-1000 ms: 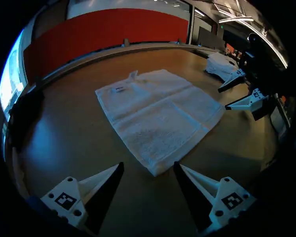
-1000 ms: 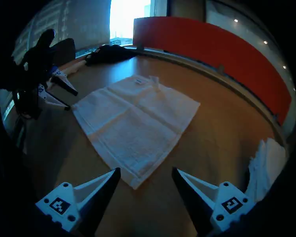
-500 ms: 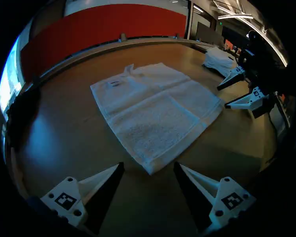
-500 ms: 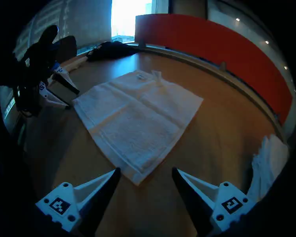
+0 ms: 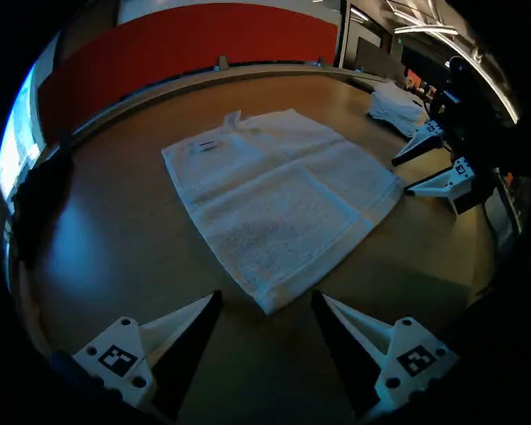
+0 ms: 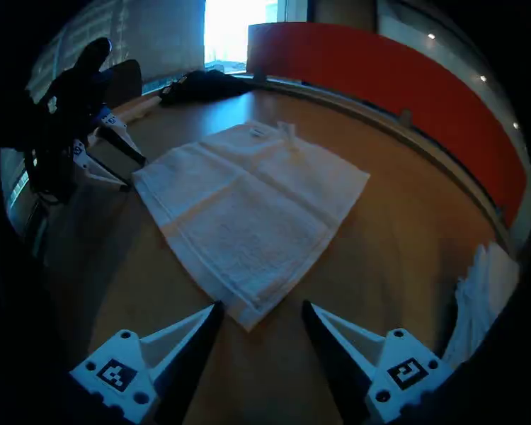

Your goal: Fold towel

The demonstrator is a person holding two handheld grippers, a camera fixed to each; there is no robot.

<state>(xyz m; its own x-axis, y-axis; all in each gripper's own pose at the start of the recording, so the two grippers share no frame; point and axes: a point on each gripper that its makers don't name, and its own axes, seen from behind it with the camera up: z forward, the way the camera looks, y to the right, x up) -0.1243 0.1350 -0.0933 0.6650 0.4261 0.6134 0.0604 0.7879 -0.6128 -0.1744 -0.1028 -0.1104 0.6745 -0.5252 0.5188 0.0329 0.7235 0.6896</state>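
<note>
The towel (image 5: pixel 280 191) lay spread flat on the wooden table (image 5: pixel 110 234), one layer thick, with old crease lines crossing its middle. It had not yet been gripped.

The left gripper (image 5: pixel 265 294) hung low over the table with its fingers apart and nothing between them. One towel corner sat just ahead of the gap. The right gripper (image 6: pixel 262 304) was likewise spread wide and empty, with the neighbouring corner just ahead of its own fingertips. A stack of white cloths (image 6: pixel 485 290) sat well apart, to the right of the towel.

The step in hand appeared to be the approach to the two near corners. To do it well:

1. Lower each gripper until the bottom finger can slide under the hem.
2. Centre each corner between the fingers before closing.
3. Take the single layer only; do not bunch the cloth.
4. Close both grippers together, so the near edge lifts level and can meet the far edge squarely.
</note>
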